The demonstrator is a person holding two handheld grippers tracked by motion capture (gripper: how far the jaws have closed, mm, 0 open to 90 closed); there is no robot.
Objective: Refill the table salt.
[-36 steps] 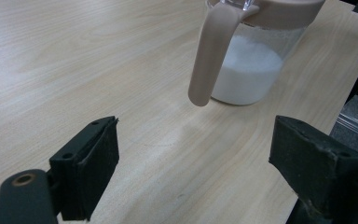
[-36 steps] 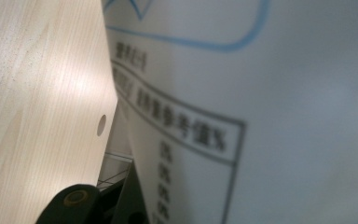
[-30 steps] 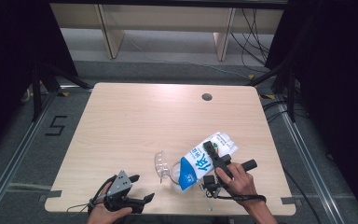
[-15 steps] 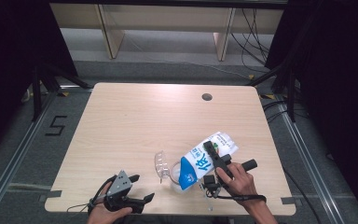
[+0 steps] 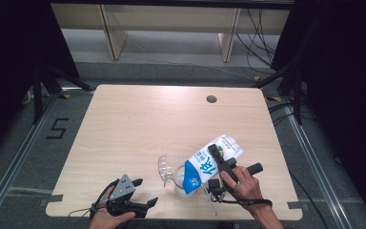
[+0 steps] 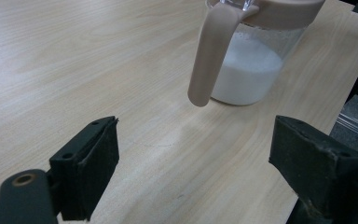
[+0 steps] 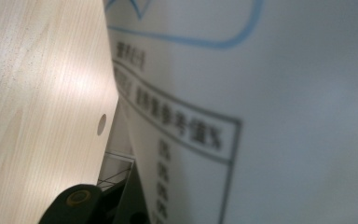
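A white and blue milk carton (image 5: 204, 165) is tilted with its top down over a clear pitcher (image 5: 174, 177) near the table's front edge. My right gripper (image 5: 215, 153) is shut on the carton's upper side. In the right gripper view the carton's printed white face (image 7: 261, 116) sits right against the camera, with one black finger (image 7: 79, 203) beside it. My left gripper (image 5: 145, 192) rests open at the front left with nothing between its fingers. In the left gripper view it (image 6: 200, 135) faces the pitcher (image 6: 251, 65), which holds white milk and has a pinkish handle (image 6: 212, 51).
The wooden table (image 5: 138, 124) has a round cable hole (image 5: 211, 99) at the back right. The pitcher's clear lid flap (image 5: 163, 167) stands open on its left side. Dark stands and cables ring the table on the floor.
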